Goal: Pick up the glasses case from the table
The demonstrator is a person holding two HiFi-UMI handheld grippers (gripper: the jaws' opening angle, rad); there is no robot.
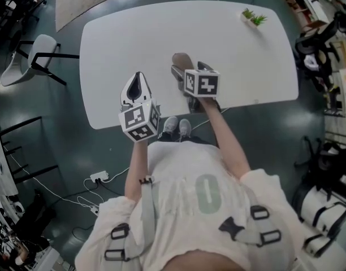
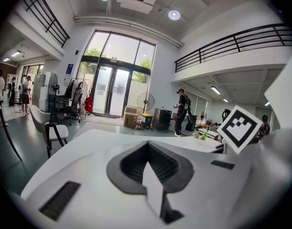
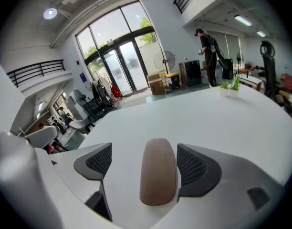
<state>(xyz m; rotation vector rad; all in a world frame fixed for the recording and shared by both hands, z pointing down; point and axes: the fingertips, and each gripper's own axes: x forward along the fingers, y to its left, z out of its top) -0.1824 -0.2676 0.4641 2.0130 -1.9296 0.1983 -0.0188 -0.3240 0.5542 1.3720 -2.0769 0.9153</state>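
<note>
Right tongs (image 3: 147, 165) are wide apart, straddling the brown glasses case (image 3: 158, 178), which lies flat on the white desk (image 3: 208, 123). It runs lengthwise down the gap, right pad just beside it, left pad clear, nothing clamped. Left tongs (image 2: 148, 168) are together and empty, held left of the case by the desk's near edge. The head view shows only the case's far end past the right tongs' marker cube, while the right gripper view shows it whole between the jaws. Small potted plant (image 1: 254, 17) sits well beyond the right tongs at the far edge and a chair (image 1: 34, 55) stands off beyond the left tongs — both well apart from the case.
</note>
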